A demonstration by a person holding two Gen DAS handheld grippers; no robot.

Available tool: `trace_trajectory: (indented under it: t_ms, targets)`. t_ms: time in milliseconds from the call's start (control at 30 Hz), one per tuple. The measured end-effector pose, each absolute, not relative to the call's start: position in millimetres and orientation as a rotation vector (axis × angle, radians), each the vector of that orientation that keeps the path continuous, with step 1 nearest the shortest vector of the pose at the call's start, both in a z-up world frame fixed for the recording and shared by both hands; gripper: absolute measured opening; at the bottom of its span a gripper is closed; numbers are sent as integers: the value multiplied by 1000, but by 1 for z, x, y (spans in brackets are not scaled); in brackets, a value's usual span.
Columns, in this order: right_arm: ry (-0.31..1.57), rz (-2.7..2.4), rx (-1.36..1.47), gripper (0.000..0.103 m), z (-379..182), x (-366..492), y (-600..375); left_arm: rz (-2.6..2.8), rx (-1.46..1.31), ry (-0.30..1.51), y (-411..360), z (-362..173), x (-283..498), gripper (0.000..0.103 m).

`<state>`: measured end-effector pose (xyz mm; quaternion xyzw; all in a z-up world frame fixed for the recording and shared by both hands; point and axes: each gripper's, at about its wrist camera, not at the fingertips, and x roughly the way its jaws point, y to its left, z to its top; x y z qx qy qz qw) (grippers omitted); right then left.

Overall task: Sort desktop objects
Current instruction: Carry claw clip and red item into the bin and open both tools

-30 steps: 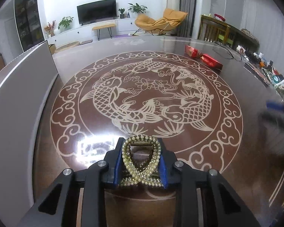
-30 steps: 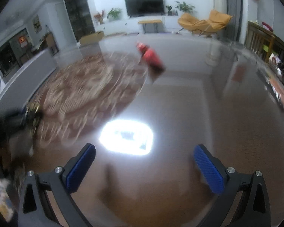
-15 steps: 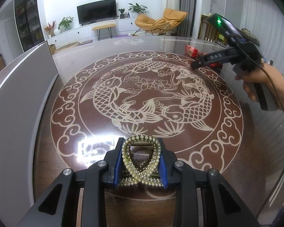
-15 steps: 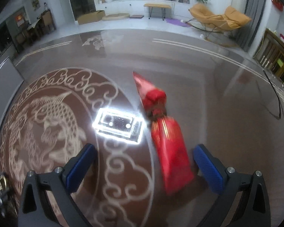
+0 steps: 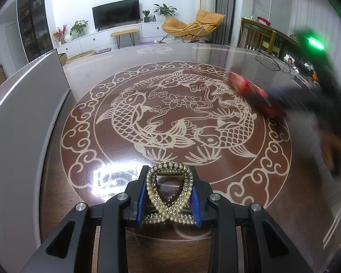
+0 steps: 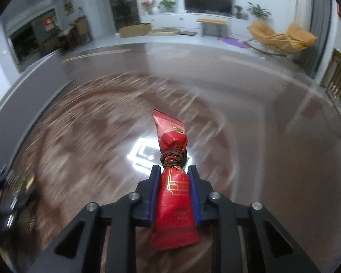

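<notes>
- the left tool (image 5: 169, 195) is closed on a pearl-studded hair claw clip (image 5: 169, 193); the blue pads (image 5: 141, 199) press on both flanks of its loop, just above the desk (image 5: 79, 159).
- the clip looks rigid and light, but the beads seem likely to chip; judged best held by the metal flanks near the spring hinge, not by the bead rows.
- the right tool (image 6: 174, 195) has just been closing and now clamps a red foil candy packet (image 6: 174, 195), tied at the waist with brown cord (image 6: 172, 159).
- the packet is held by its lower half, with the upper half free ahead of the tool.
- the foil looks soft, crinkly and slippery; a hard squeeze could crush the contents. a hold close under the cord appears most secure.
</notes>
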<state>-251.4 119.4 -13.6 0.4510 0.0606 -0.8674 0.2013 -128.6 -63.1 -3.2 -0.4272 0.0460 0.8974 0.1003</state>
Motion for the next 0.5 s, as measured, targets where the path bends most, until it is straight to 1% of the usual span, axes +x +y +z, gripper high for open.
trace_trajectory:
  t_ms: [100, 233, 333, 467, 500]
  targets:
    - [122, -2354, 1244, 25, -13, -181, 113, 2639, -1258, 81, -66, -3, -114, 31]
    - [45, -2308, 1243, 26, -15, -108, 118, 2627, -1251, 75, -69, -3, -79, 32]
    - [42, -2321, 1256, 28, -16, -85, 122, 2629, -1253, 107, -67, -4, -61, 32]
    - [95, -2324, 1272, 29, -17, -82, 118, 2642, -1274, 124, -65, -3, -54, 32]
    - [112, -2322, 1280, 31, -16, -82, 117, 2645, -1278, 138, -65, -3, -52, 32]
